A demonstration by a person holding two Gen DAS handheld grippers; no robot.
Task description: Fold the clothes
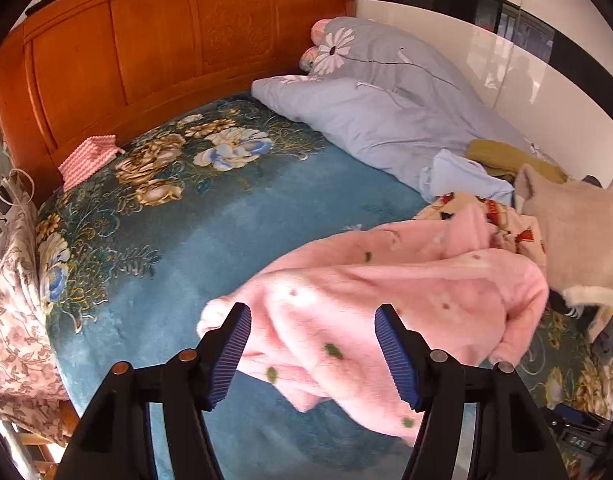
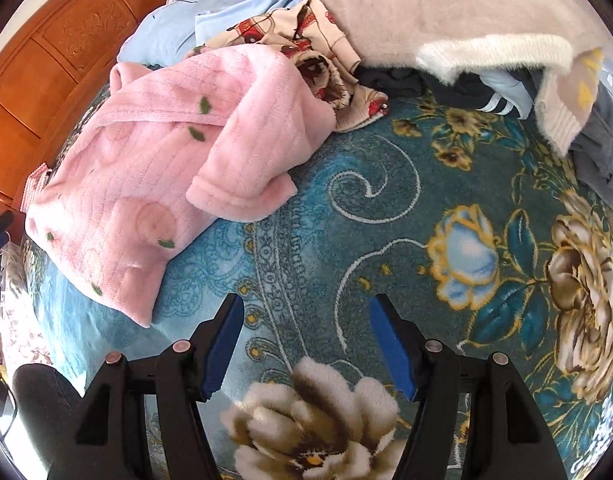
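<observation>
Blue floral bedspread (image 2: 346, 216) carries crumpled pink fleece garment (image 2: 146, 184). Left gripper (image 1: 312, 356) spread apart, garment possibly between its fingers, blurred. Right gripper (image 2: 306, 344) spread apart, holding nothing.

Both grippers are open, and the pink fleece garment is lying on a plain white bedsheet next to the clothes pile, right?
Not quite. The bed cover is a teal blanket with a floral pattern, not a plain white sheet; the right wrist view shows it clearly. The rest holds: the left gripper and right gripper are open, and the pink fleece garment lies beside the clothes pile.
</observation>
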